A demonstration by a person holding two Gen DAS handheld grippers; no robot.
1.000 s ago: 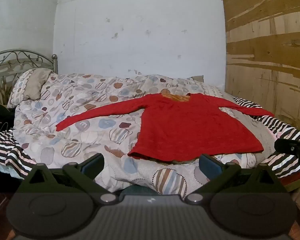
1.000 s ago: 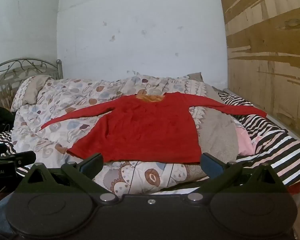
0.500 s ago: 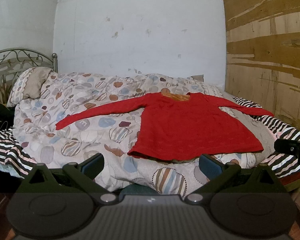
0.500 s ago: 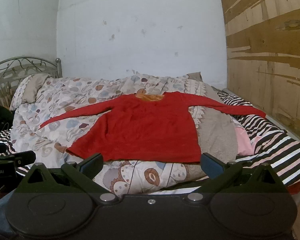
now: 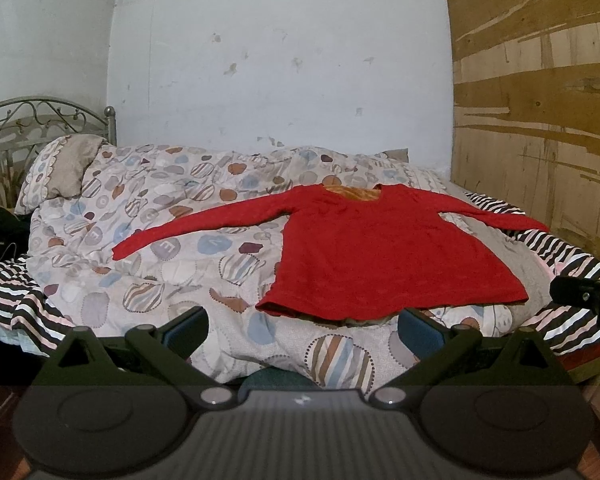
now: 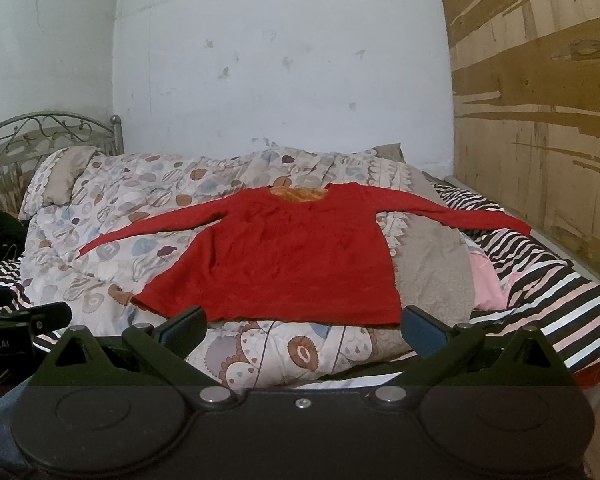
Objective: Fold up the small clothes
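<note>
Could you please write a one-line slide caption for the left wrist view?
Open left gripper faces a red long-sleeved top spread flat on a patterned quilt, sleeves outstretched.

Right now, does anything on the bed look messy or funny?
The red shirt lies flat, sleeves spread out. The bedding is messy: the patterned quilt is rumpled, and the shirt's right sleeve runs off it onto a striped blanket.
</note>
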